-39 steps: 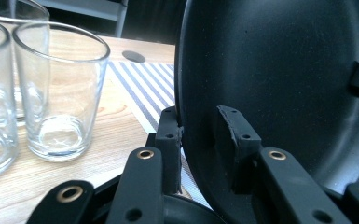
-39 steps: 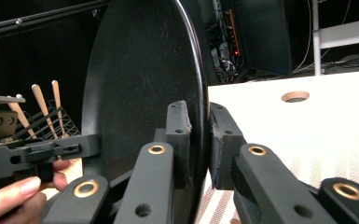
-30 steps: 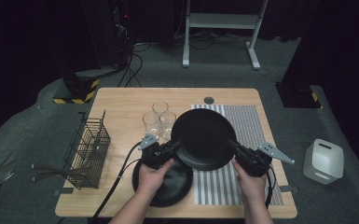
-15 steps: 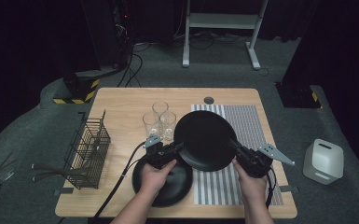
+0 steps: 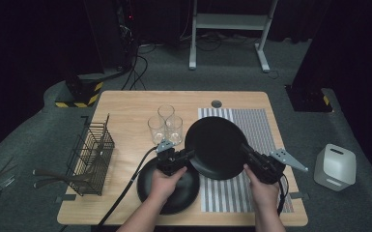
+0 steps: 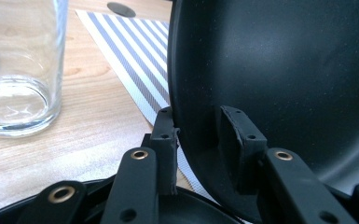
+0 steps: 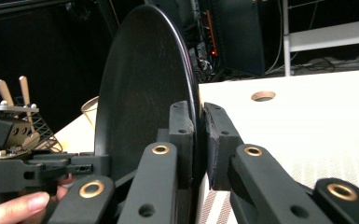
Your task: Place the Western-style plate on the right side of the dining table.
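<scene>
Above the near half of the light wooden table (image 5: pixel 125 104), a round black plate (image 5: pixel 217 147) hangs tilted between the two grippers, over the left edge of the grey-and-white striped mat (image 5: pixel 258 125). The right gripper (image 5: pixel 252 158) has its jaws clamped tight on the plate's right rim, one pad on each face, as the right gripper view shows. The left gripper (image 5: pixel 187 155) straddles the opposite rim; its jaws have just been opening, and in the left gripper view the left pad sits against the rim while the other stands clear of the plate's inner face. A second black plate (image 5: pixel 174 186) lies flat on the table just below the left gripper, near the front edge. Three clear drinking glasses (image 5: pixel 166 125) stand close behind the left gripper. A black wire cutlery basket (image 5: pixel 94 154) sits well apart at the table's left edge. The mat's far right part lies bare.
</scene>
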A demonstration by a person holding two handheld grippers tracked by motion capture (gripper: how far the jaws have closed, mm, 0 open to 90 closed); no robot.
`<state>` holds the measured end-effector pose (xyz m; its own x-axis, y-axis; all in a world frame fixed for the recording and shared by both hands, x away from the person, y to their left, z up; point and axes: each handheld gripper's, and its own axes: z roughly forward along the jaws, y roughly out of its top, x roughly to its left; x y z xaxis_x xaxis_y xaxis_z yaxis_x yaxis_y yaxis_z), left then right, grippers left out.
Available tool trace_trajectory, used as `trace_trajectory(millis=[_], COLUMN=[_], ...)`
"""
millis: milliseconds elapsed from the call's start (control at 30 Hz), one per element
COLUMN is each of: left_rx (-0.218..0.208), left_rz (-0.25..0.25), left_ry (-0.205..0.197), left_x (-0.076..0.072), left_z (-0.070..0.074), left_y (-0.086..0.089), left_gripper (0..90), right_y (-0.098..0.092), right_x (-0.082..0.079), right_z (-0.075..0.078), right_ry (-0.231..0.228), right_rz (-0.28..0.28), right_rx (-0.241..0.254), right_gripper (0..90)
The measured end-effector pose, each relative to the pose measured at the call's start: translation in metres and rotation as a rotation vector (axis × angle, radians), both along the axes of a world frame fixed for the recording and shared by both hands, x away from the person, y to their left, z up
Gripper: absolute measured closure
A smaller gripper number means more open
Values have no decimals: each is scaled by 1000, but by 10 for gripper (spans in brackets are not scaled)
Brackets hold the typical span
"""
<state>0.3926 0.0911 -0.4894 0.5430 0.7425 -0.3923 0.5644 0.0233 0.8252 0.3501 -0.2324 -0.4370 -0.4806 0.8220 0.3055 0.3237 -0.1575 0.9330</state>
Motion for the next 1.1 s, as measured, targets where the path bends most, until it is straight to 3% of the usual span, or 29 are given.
trace_trajectory(millis=[533, 800, 1100], left_rx=[30, 51, 43], left_rz=[-11, 3, 15], left_ry=[28, 8, 5], left_x=[1, 0, -2], left_z=[-7, -6, -4], left_y=[-8, -7, -2], left_gripper=[676, 686, 678], right_y=[-5, -6, -8], right_x=[2, 3, 3], right_z=[-3, -4, -6], right_ry=[18, 18, 21], right_rz=[-25, -32, -51], right_rx=[0, 7, -10], right_gripper=[828, 828, 828])
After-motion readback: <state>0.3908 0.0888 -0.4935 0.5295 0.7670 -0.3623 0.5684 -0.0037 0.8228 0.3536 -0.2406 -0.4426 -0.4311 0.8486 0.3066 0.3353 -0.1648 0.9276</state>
